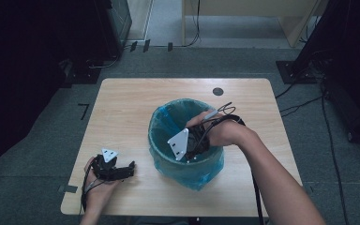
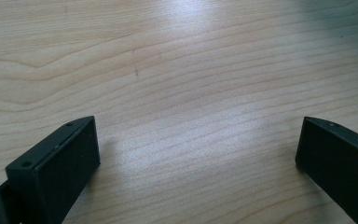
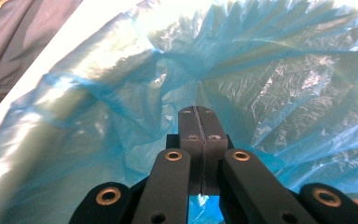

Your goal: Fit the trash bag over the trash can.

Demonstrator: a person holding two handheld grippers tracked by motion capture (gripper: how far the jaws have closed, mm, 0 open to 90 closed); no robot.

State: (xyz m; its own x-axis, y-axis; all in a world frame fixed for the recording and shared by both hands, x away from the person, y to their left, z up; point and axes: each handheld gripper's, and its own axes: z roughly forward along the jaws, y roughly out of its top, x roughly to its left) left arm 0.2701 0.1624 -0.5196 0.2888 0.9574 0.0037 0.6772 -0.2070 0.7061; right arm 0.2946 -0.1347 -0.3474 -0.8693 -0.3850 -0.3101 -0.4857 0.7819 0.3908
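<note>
A round waste bin (image 1: 186,161) lined with a blue plastic bag (image 1: 168,123) stands on the wooden table (image 1: 122,108), a little right of the table's middle. The right gripper (image 1: 194,140) reaches down inside the bin from its right rim, with the grey three-cornered plate just above the bin's front wall. In the right gripper view the jaws are pressed flat together, and the bag liner (image 3: 279,79) bunches into folds right at their tip; whether a pinch of plastic is caught between them cannot be told. Inside the bin only crumpled liner is visible. The left gripper (image 1: 122,171) rests on the table left of the bin and apart from it, its jaws spread wide over bare wood (image 2: 191,93), holding nothing.
</note>
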